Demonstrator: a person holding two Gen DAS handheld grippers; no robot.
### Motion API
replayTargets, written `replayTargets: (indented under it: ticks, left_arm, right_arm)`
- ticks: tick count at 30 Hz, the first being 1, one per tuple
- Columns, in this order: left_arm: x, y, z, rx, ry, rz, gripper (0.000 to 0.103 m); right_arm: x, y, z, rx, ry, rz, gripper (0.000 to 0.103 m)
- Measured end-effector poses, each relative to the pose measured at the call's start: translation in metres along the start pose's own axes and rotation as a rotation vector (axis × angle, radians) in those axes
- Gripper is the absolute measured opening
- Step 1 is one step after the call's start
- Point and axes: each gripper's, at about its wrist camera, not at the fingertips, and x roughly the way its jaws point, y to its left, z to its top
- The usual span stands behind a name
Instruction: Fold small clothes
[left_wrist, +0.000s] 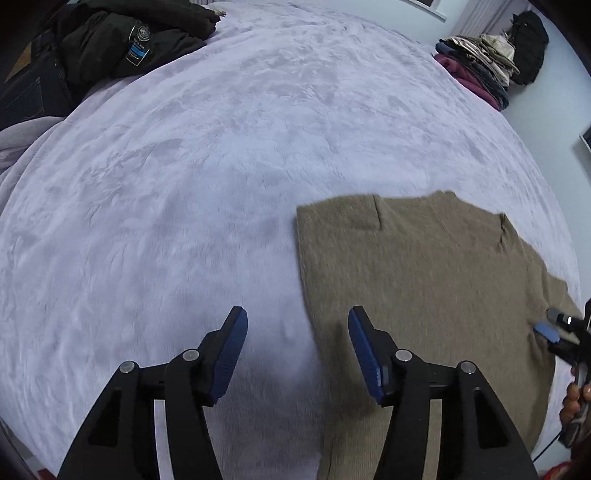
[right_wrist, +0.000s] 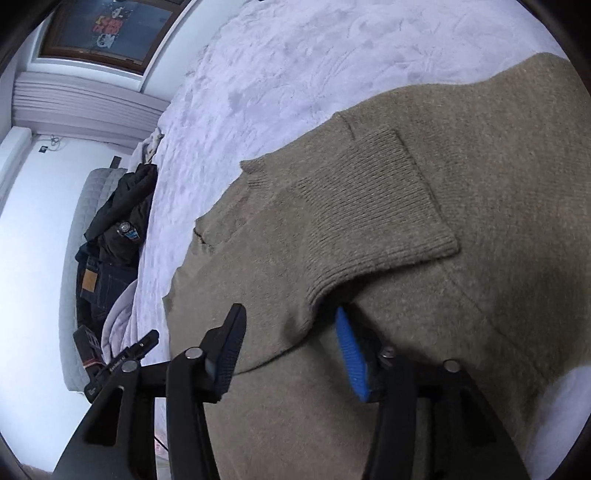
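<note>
My olive-brown knit sweater (left_wrist: 424, 295) lies flat on the bed, partly folded, with a ribbed sleeve cuff (right_wrist: 399, 206) laid back across the body. From my left tongs (left_wrist: 297, 332) the sweater sits to the right: its straight folded edge runs away from me almost along the line the tongs point, passing just inside the right-hand blue pad, so these tongs straddle that edge with bare blanket under the other pad. They stand about half open and hold nothing. My right tongs (right_wrist: 291, 332) are directly over the sweater, near where the folded sleeve turns back on itself; they too stand half open, with knit lying between the pads, but I see no pad pressing on it, so I judge them empty. The right tongs look nearer to the bulk of the garment, the left nearer to its long side edge, so I think the next fold across would start from the left edge. The surface is a pale lilac plush blanket (left_wrist: 221, 166). A dark jacket and jeans (left_wrist: 122, 44) lie at the far left corner, a stack of folded clothes (left_wrist: 476, 70) at the far right.
</note>
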Motion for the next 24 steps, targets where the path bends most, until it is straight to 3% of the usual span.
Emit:
replayTargets:
  ticks: [5, 8, 12, 13, 14, 20, 24]
  left_arm:
    - [-0.006, -0.017, -0.059, 0.072, 0.051, 0.052, 0.058]
    - [0.005, -0.025, -0.064, 0.057, 0.049, 0.057, 0.058]
    - [0.013, -0.014, -0.057, -0.006, 0.002, 0.147, 0.058]
    - [0.014, -0.004, -0.058, -0.048, 0.004, 0.109, 0.059]
    - [0.015, 0.006, -0.06, -0.077, 0.011, 0.08, 0.061]
    - [-0.006, 0.015, -0.072, -0.065, 0.036, 0.064, 0.063]
    - [-0.027, 0.007, -0.06, -0.074, 0.004, 0.034, 0.064]
  right_arm:
    - [0.002, 0.019, -0.027, 0.011, 0.055, 0.092, 0.056]
    - [0.015, 0.026, -0.042, 0.01, 0.092, 0.112, 0.056]
    - [0.037, 0.022, -0.046, 0.072, 0.112, 0.11, 0.053]
    - [0.038, 0.023, -0.045, 0.081, 0.109, 0.116, 0.043]
    - [0.039, 0.025, -0.044, 0.074, 0.109, 0.115, 0.042]
    - [0.038, 0.03, -0.052, 0.02, 0.135, 0.05, 0.041]
    - [0.019, 0.048, -0.052, -0.097, 0.07, -0.007, 0.042]
